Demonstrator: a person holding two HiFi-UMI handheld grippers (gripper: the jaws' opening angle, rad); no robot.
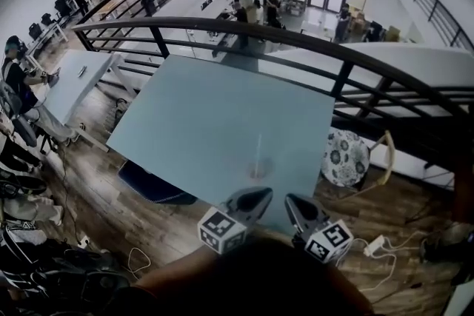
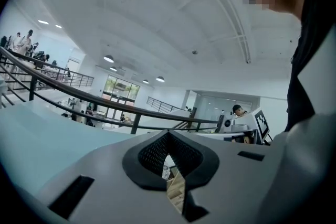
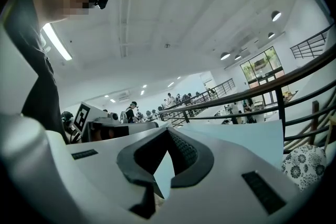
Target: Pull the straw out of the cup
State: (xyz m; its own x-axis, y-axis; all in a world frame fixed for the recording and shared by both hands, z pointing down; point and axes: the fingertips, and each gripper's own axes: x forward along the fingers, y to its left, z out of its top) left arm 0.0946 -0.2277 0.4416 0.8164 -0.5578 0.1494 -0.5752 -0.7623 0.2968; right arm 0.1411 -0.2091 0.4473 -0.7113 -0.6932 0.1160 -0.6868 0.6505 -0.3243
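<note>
A clear cup [image 1: 259,171] stands near the front edge of the pale blue table [image 1: 215,115]. A thin pale straw [image 1: 258,149] rises upright out of it. My left gripper [image 1: 264,194] is just below the cup at the table's front edge, jaws together and empty. My right gripper [image 1: 289,198] is beside it to the right, also shut with nothing held. In the left gripper view the left gripper [image 2: 168,132] shows its pads closed. The right gripper [image 3: 168,130] looks the same in the right gripper view. Neither gripper view shows the cup.
A dark metal railing [image 1: 311,44] curves behind and to the right of the table. A round flower-patterned seat [image 1: 344,158] stands right of the table. A power strip with cables [image 1: 374,244] lies on the wooden floor. Seated people [image 1: 18,107] are at the left.
</note>
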